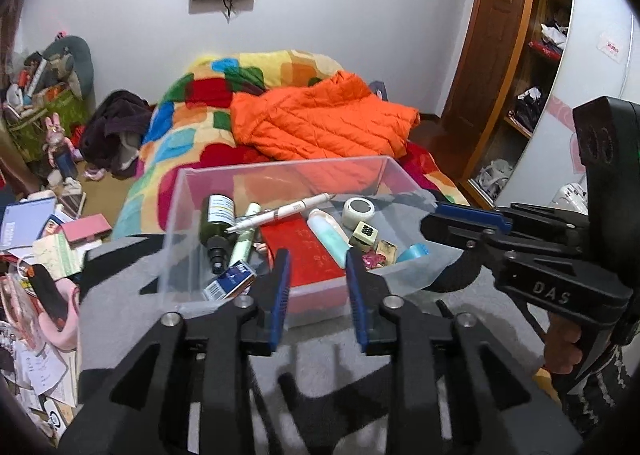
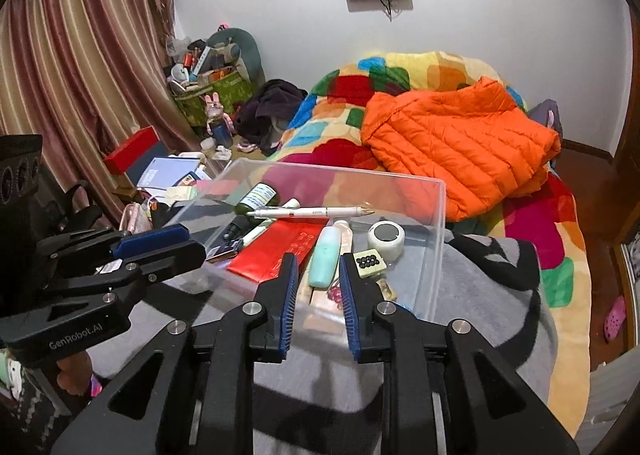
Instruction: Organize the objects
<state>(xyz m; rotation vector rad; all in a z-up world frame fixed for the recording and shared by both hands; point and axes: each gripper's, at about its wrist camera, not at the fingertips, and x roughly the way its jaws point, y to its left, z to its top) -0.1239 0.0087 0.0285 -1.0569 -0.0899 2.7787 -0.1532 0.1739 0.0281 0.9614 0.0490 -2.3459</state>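
Left gripper (image 1: 316, 275) jaws before clear bin (image 1: 280, 171), red envelope (image 1: 308, 255) half-hidden.

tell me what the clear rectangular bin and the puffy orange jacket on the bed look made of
Clear rectangular bin: seemingly rigid, glossy transparent plastic; contents and bedding show through its walls. Puffy orange jacket: likely thin nylon-type shell with padding, given stitched quilted channels and slight sheen.

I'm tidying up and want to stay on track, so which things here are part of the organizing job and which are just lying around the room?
Part of the job:
clear bin
white pen
green bottle
red envelope
teal tube
tape roll
dice

Just lying about:
orange jacket
patchwork blanket
dark clothes
papers and books
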